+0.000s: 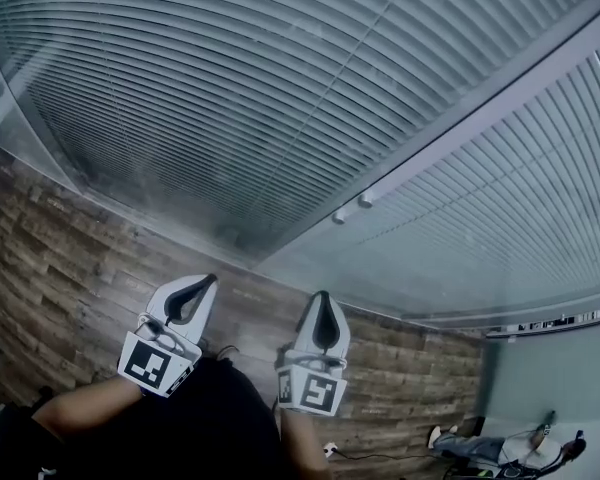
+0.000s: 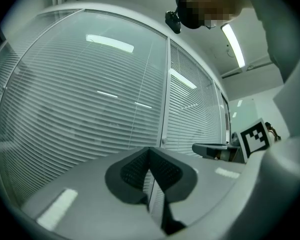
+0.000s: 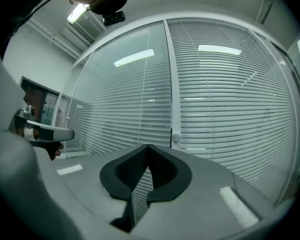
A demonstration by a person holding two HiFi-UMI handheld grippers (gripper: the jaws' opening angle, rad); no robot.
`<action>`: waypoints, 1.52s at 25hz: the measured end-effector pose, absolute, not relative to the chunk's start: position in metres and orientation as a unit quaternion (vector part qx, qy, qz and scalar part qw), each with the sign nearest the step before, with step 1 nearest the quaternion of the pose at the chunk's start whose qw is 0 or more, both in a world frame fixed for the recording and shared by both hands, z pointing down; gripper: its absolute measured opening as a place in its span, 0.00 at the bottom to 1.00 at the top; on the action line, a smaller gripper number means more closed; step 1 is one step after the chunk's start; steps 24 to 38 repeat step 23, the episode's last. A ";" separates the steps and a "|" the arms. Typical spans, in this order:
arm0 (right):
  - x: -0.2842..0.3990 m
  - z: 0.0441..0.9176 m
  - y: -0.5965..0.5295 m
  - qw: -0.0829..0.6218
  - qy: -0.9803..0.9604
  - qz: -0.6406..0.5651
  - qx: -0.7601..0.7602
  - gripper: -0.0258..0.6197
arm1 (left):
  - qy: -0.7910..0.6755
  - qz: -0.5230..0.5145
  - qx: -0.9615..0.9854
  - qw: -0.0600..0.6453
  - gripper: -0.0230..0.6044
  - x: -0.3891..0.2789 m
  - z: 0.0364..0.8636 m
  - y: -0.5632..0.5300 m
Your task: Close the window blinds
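Your forearms: both enter from the bottom edge of the head view. The left forearm (image 1: 85, 408) is bare, and the rest is lost in dark clothing.
Left gripper (image 1: 209, 281): you hold it low, pointing toward the glass. Its own view shows the two dark pads pressed together at the tips with nothing pinched between them. Its marker cube (image 1: 156, 365) faces up at you.
Right gripper (image 1: 323, 297): just beside the left one, apart from it and pointing the same way. Its jaws are pressed together and empty, and only blinds show through the slit below the tips.
Floor (image 1: 60, 268): wood planks run up to the foot of the glass wall.
Frame post (image 3: 172, 84): a pale upright between two glass panels, carrying a small round knob (image 3: 175, 138). Neither gripper touches it.
Blinds (image 1: 230, 88): they hang behind the glass, filling both panels, well beyond your jaw tips.
Hard to make out: ceiling-light reflections haze the left panel, so you cannot judge the slat angle there. The right panel shows level slats with dark lines between them.
Far corner: a seated person (image 1: 480, 446) is cut off at the bottom right edge of the head view.
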State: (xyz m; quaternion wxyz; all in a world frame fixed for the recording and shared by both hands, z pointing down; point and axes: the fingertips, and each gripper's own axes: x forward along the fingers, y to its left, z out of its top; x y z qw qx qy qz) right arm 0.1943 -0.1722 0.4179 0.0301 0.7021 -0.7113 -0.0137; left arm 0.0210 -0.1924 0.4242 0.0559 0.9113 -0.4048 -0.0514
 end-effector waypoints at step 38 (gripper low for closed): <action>0.166 0.397 -0.158 0.043 -0.727 -0.054 0.683 0.04 | -0.396 -0.053 0.915 0.051 0.04 0.035 0.425 -0.189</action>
